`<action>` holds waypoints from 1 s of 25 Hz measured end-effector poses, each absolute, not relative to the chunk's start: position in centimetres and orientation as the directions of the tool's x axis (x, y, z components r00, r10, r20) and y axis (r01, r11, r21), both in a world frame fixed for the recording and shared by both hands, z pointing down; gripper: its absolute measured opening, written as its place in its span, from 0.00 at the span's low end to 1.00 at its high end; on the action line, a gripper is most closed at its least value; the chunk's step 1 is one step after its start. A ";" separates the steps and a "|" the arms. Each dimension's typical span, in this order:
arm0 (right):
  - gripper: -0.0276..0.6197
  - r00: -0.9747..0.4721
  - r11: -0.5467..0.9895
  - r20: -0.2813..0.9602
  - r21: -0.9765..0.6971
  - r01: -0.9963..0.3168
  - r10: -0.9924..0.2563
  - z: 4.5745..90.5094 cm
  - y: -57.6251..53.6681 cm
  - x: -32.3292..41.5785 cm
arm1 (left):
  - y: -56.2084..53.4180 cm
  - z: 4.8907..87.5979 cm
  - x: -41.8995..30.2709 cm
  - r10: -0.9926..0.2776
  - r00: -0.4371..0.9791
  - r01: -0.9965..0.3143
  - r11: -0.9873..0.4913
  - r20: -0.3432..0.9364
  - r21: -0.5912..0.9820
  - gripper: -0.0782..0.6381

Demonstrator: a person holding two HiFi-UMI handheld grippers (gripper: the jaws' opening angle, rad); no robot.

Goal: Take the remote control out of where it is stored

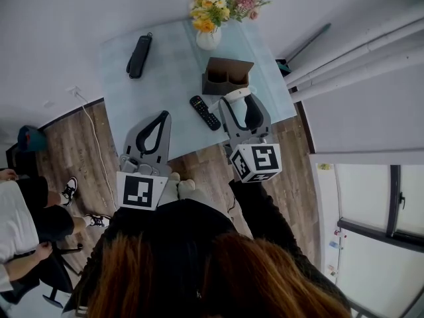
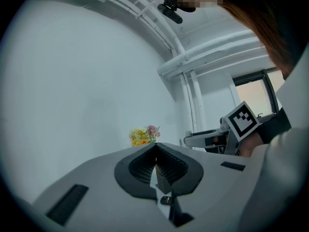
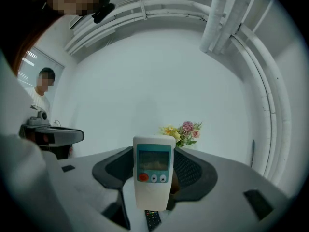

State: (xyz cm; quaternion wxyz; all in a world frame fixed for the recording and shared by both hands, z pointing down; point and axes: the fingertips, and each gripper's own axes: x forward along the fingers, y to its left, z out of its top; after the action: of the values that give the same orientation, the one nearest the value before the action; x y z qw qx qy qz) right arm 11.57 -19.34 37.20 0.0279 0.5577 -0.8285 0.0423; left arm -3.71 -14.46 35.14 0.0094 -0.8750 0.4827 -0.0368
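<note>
A white remote control [image 3: 153, 170] with a small screen and a red button stands upright between the jaws of my right gripper [image 1: 244, 105], which is shut on it. Its white end [image 1: 236, 94] shows just in front of the brown storage holder [image 1: 227, 76] on the table. A black remote [image 1: 205, 112] lies flat on the table left of that gripper and appears below the white one [image 3: 152, 219]. My left gripper [image 1: 163, 116] hovers at the table's near edge, shut with nothing in it. Past its jaws show the holder [image 2: 164, 181] and the black remote [image 2: 165, 200].
A vase of flowers [image 1: 209, 38] stands behind the holder, and a black case [image 1: 139, 55] lies at the far left of the pale blue table [image 1: 165, 78]. A seated person [image 1: 20, 224] is on the left; a cable [image 1: 93, 138] runs down the wooden floor.
</note>
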 end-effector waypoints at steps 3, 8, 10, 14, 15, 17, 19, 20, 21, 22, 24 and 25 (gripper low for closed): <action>0.45 -0.379 0.377 0.101 -0.038 -0.926 -0.920 37.0 -17.7 11.7 | -14.1 35.0 -3.5 -0.839 0.542 -0.838 -0.543 0.048 -0.048 0.12; 0.45 -0.375 0.378 0.107 -0.001 -0.926 -0.921 36.7 -15.8 11.8 | -13.8 34.7 -3.4 -0.837 0.545 -0.835 -0.547 0.048 -0.056 0.12; 0.45 -0.380 0.384 0.106 0.013 -0.923 -0.919 36.5 -15.2 11.6 | -13.8 34.7 -3.4 -0.837 0.545 -0.835 -0.547 0.047 -0.057 0.12; 0.45 -0.390 0.394 0.114 0.012 -0.919 -0.914 36.7 -14.2 11.3 | -13.7 34.8 -3.5 -0.839 0.542 -0.837 -0.544 0.049 -0.060 0.12; 0.45 -0.394 0.398 0.117 0.009 -0.918 -0.912 36.7 -13.9 11.1 | -13.6 34.8 -3.5 -0.840 0.541 -0.838 -0.543 0.048 -0.060 0.12; 0.45 -0.403 0.406 0.123 0.001 -0.914 -0.907 37.0 -13.3 10.8 | -13.6 34.8 -3.6 -0.841 0.539 -0.839 -0.541 0.046 -0.058 0.12; 0.45 -0.408 0.411 0.129 -0.004 -0.911 -0.904 37.4 -12.9 10.5 | -13.5 34.8 -3.7 -0.843 0.537 -0.841 -0.539 0.046 -0.059 0.12; 0.45 -0.410 0.413 0.133 -0.006 -0.911 -0.902 37.6 -12.7 10.4 | -13.5 34.9 -3.8 -0.843 0.535 -0.841 -0.537 0.047 -0.060 0.12; 0.45 -0.411 0.414 0.138 -0.008 -0.910 -0.901 37.9 -12.6 10.2 | -13.4 34.9 -3.8 -0.844 0.534 -0.842 -0.536 0.048 -0.059 0.12; 0.45 -0.412 0.415 0.145 -0.008 -0.910 -0.900 38.3 -12.6 10.1 | -13.4 34.9 -3.9 -0.845 0.532 -0.843 -0.534 0.049 -0.058 0.12; 0.45 -0.412 0.417 0.165 -0.005 -0.909 -0.896 39.2 -12.6 9.9 | -13.4 34.9 -4.0 -0.847 0.530 -0.845 -0.532 0.050 -0.057 0.12; 0.45 -0.411 0.418 0.178 -0.002 -0.909 -0.894 39.9 -12.6 9.8 | -13.4 34.9 -4.1 -0.847 0.529 -0.845 -0.531 0.050 -0.057 0.12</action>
State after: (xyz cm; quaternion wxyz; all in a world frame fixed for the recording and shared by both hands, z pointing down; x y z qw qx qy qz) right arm 9.76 -12.61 39.88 0.0748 0.5373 -0.8386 0.0492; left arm -4.05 -13.36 34.95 0.0128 -0.8742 0.4841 -0.0358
